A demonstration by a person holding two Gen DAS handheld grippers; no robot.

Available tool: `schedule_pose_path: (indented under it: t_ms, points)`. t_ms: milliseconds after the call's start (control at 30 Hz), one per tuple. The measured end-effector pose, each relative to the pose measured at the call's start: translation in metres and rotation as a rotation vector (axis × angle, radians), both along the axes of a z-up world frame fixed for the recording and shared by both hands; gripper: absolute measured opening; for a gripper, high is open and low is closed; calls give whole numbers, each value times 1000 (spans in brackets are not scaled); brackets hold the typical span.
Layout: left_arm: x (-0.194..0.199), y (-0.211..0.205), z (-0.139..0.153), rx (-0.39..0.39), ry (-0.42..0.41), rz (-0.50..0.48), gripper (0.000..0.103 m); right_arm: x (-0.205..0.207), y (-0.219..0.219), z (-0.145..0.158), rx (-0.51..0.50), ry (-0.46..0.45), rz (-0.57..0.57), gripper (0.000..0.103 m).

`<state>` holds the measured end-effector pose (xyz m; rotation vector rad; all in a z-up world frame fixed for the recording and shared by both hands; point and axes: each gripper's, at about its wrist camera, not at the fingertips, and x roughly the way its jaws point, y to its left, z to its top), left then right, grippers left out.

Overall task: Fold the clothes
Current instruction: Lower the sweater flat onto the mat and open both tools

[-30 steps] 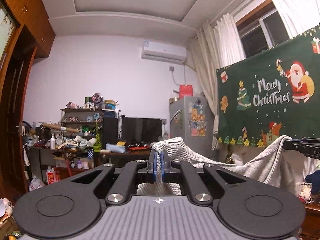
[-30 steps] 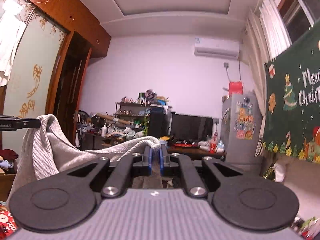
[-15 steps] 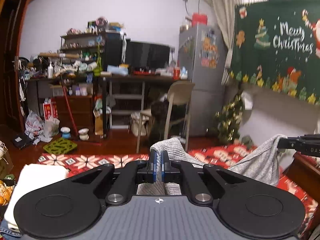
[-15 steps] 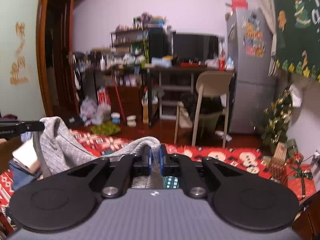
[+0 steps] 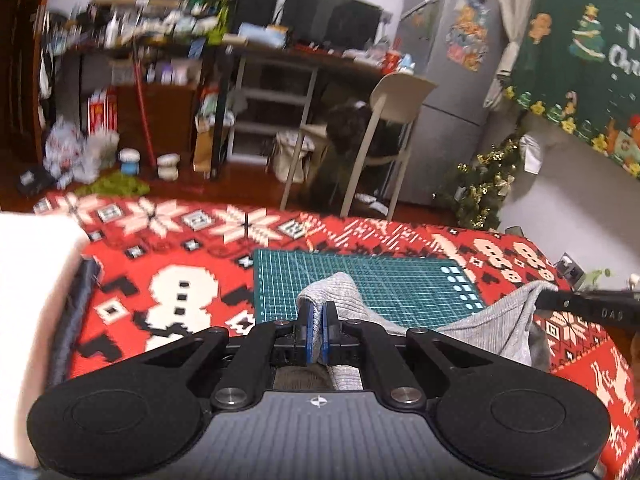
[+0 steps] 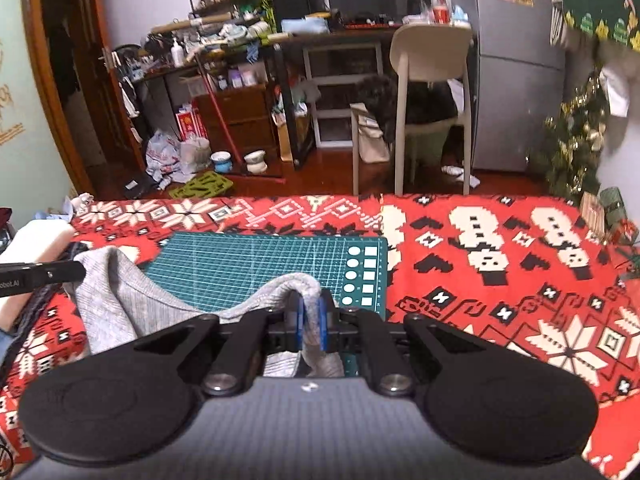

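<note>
Beside the "DAG"-marked right gripper [image 6: 308, 322], both grippers clamp the grey garment [image 6: 120, 300].

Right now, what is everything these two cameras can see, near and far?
Garment: one, grey knit, slung between both grippers above the mat.
Cutting mat: one, green with a grid, on the cloth.
Tablecloth: one, red with white snowmen and snowflakes, covering the work surface.
Chair: one, cream, beyond the far edge.
Fridge: one, silver with stickers, far right.
Christmas banner: one, dark green, right wall.
Small Christmas tree: one, green with gold trim, by the fridge.
Desk and shelves: cluttered, back wall.
Left gripper: black with blue pads, shut on the garment.
Right gripper: same, shut on the garment.
</note>
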<state>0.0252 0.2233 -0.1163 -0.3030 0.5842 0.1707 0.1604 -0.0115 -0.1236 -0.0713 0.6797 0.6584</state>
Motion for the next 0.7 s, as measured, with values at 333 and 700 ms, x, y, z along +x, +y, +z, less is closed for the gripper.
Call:
schedule_pose_path:
  t_ms: [333, 700]
  points:
    - [63, 18, -5, 61, 28, 51, 9, 79, 22, -19, 53, 6, -41, 10]
    - [-1, -20, -11, 47, 97, -51, 47, -12, -11, 0, 73, -50, -40, 92]
